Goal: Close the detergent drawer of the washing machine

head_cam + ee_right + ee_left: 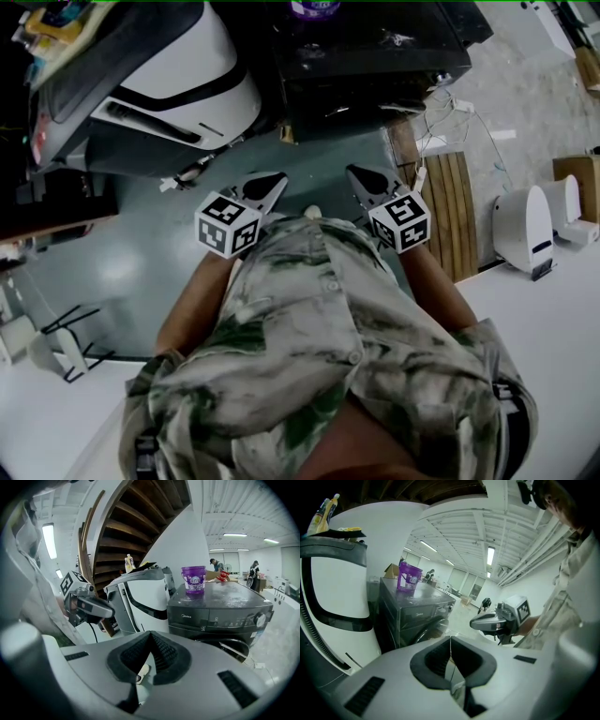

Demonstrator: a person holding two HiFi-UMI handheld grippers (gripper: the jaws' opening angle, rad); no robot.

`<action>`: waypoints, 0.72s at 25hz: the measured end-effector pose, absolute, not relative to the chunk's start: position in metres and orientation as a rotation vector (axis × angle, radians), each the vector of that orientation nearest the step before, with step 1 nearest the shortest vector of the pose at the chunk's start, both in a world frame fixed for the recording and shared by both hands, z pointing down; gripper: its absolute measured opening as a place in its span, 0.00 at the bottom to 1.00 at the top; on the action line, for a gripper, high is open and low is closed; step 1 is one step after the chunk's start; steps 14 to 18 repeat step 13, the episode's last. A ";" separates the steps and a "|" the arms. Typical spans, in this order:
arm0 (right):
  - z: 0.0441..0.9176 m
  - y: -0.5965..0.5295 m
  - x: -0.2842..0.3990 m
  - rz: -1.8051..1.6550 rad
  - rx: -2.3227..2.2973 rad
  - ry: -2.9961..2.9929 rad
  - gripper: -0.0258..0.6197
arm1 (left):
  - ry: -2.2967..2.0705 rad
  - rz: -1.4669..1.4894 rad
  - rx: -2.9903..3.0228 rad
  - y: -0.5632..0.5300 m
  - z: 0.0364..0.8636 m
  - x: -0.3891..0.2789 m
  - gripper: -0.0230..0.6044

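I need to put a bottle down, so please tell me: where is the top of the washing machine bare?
In the right gripper view, the washing machine top is bare to the right of the purple bucket. The bucket's own corner is taken. Beside the machine, cables crowd the floor.

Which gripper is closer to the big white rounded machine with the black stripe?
Left. The left gripper sits close beside the big white rounded machine with the black stripe; the right gripper is farther over, facing the dark grey washing machine.
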State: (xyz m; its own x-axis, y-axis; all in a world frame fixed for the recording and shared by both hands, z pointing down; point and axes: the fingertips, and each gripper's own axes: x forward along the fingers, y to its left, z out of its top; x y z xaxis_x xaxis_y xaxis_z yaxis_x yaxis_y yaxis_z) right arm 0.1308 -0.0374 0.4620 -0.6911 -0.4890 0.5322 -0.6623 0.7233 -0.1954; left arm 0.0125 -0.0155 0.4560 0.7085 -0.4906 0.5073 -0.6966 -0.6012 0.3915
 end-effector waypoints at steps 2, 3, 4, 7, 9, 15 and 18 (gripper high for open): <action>0.463 -0.039 0.135 0.527 0.882 -2.478 0.07 | -0.899 0.482 2.340 -0.017 0.457 0.016 0.08; 0.463 -0.040 0.136 0.530 0.884 -2.479 0.07 | -0.898 0.491 2.343 -0.018 0.458 0.018 0.08; 0.462 -0.042 0.138 0.535 0.888 -2.481 0.07 | -0.897 0.500 2.346 -0.019 0.458 0.019 0.08; 0.463 -0.045 0.142 0.552 0.900 -2.488 0.07 | -0.888 0.512 2.348 -0.022 0.460 0.025 0.08; 0.464 -0.046 0.145 0.554 0.901 -2.487 0.07 | -0.880 0.515 2.347 -0.024 0.462 0.030 0.08; 0.466 -0.050 0.154 0.549 0.892 -2.491 0.07 | -0.870 0.525 2.348 -0.030 0.465 0.043 0.08; 0.466 -0.050 0.154 0.549 0.892 -2.491 0.07 | -0.870 0.525 2.348 -0.030 0.465 0.043 0.08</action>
